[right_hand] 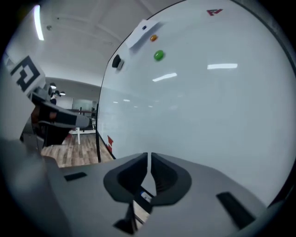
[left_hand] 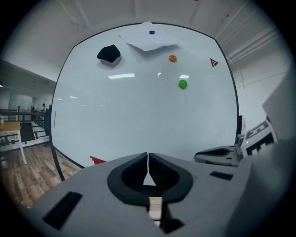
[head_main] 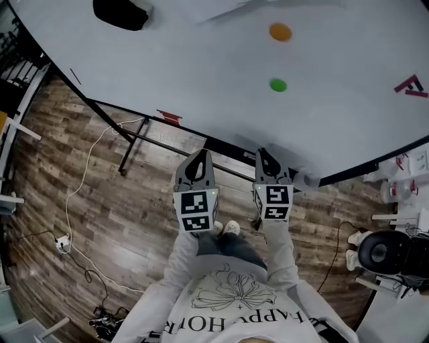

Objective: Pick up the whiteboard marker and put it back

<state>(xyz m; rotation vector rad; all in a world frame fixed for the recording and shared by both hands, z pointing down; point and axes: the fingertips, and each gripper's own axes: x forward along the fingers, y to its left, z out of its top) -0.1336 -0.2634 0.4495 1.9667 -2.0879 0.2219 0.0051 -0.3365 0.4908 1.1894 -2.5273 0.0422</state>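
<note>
Right hand-held gripper clamped on whiteboard marker, poking out its right side; left hand-held gripper closed, empty.

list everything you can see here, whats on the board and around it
whiteboard: 1, white, upper head view
eraser: 1, black, board's top left
paper: 1, white, top of board
magnets: 3, orange, green below it, blue on the paper
logo: 1, red, board's right side
floor: wood, below the board
cable with plug: 1, white, on the floor at left
marker: 1, black with white label, between the right gripper's jaws
left gripper: 1, grey, jaws together, empty
right gripper: 1, grey, jaws closed on the marker
sleeves: 2, grey, bottom of head view
</note>
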